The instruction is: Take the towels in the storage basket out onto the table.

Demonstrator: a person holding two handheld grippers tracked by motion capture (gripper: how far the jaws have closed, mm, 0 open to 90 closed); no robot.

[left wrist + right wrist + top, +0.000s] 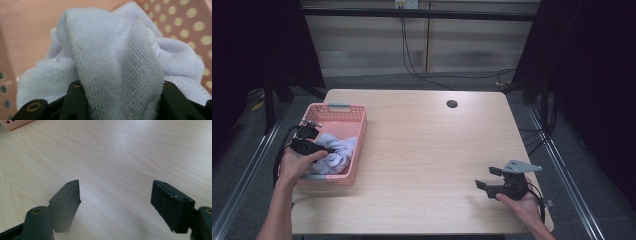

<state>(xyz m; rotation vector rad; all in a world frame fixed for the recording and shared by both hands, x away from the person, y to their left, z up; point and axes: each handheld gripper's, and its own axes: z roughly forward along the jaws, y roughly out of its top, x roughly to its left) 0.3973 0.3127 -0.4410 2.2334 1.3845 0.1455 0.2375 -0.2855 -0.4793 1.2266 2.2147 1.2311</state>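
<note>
A pale, lavender-white towel (pixel 338 150) lies bunched in a pink perforated basket (pixel 360 131) at the table's left edge. My left gripper (pixel 331 149) reaches into the basket from the left. In the left gripper view a thick fold of the towel (pixel 112 57) fills the gap between the jaws of the left gripper (pixel 121 86), pinched on both sides, with the basket's pink wall (pixel 25 25) behind. My right gripper (pixel 487 177) rests low over the table's near right corner, and in the right gripper view it (pixel 115 195) stands open with bare wood between its jaws.
The light wooden table (pixel 427 145) has a round cable hole (pixel 452 104) near its far edge. A corner of the pink basket (pixel 15 123) shows at the top left of the right gripper view. Black cables (pixel 422 70) run across the floor beyond the table.
</note>
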